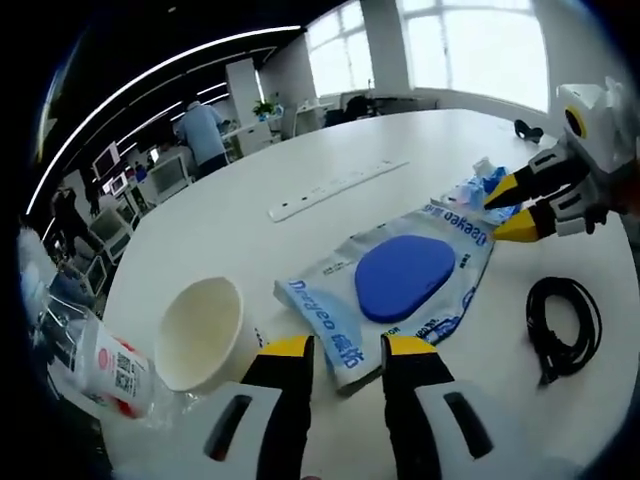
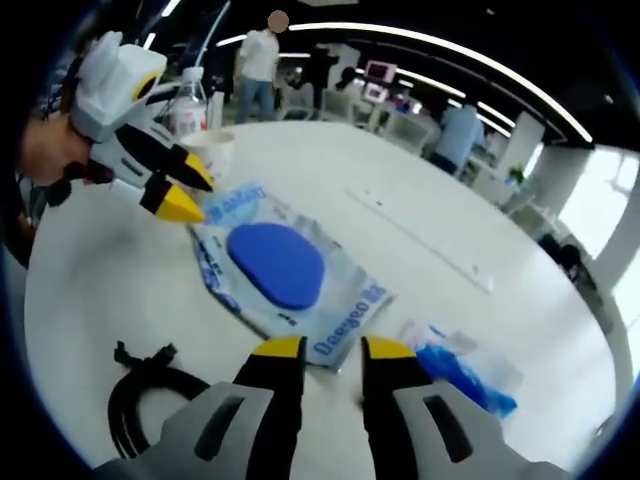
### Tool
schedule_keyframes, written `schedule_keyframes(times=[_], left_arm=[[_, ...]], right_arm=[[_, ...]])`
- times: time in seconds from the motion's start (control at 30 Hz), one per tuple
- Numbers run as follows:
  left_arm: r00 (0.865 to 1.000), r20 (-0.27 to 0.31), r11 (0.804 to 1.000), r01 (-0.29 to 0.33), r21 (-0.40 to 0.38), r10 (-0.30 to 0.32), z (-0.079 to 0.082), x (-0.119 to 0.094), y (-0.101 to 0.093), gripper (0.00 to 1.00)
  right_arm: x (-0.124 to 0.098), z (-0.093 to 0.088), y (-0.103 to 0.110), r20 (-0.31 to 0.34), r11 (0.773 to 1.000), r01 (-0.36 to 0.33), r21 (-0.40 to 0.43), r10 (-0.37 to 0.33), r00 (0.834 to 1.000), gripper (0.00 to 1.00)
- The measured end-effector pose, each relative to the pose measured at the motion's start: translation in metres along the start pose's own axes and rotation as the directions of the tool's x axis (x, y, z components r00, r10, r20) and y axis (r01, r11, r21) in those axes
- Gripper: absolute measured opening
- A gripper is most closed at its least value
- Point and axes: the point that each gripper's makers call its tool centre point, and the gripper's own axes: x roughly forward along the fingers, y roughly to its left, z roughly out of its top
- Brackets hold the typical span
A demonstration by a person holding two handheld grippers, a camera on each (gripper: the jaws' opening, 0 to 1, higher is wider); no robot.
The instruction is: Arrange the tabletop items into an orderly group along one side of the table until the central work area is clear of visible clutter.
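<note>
A clear Deeyeo package (image 1: pixel 400 275) holding a blue oval pad lies flat on the white table (image 1: pixel 220 235). My left gripper (image 1: pixel 345 350) is open at its near corner, which lies between the jaws. My right gripper (image 1: pixel 510 210) is open at the far end, beside a small blue-and-white packet (image 1: pixel 478 188). In the right gripper view the same package (image 2: pixel 275 265) lies ahead of the right gripper (image 2: pixel 332 350), with the left gripper (image 2: pixel 185 190) at its far corner and the small packet (image 2: pixel 460 365) to the right.
A white paper cup (image 1: pixel 200 335) stands left of the package, with a labelled plastic bottle (image 1: pixel 110 370) beside it. A coiled black cable (image 1: pixel 565 325) lies to the right. A white power strip (image 1: pixel 335 190) runs across the table behind. People and office chairs are beyond the table.
</note>
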Motion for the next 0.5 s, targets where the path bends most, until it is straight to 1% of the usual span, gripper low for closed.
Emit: schedule_keyframes(times=[0.17,0.3,0.5], left_arm=[[1.000,0.007,1.000,0.012,0.011,-0.012,0.002,-0.006,-0.006,0.27],[1.000,0.011,1.000,0.015,0.010,-0.015,0.003,-0.012,-0.007,0.28],[0.999,0.016,1.000,0.031,-0.002,-0.031,0.007,-0.021,-0.013,0.31]], right_arm=[[-0.007,0.004,0.001,0.016,1.000,-0.002,0.011,0.002,1.000,0.21],[-0.012,0.008,0.001,0.024,1.000,-0.003,0.015,0.003,1.000,0.22],[-0.022,0.008,0.003,0.027,0.999,-0.010,0.042,0.009,1.000,0.27]])
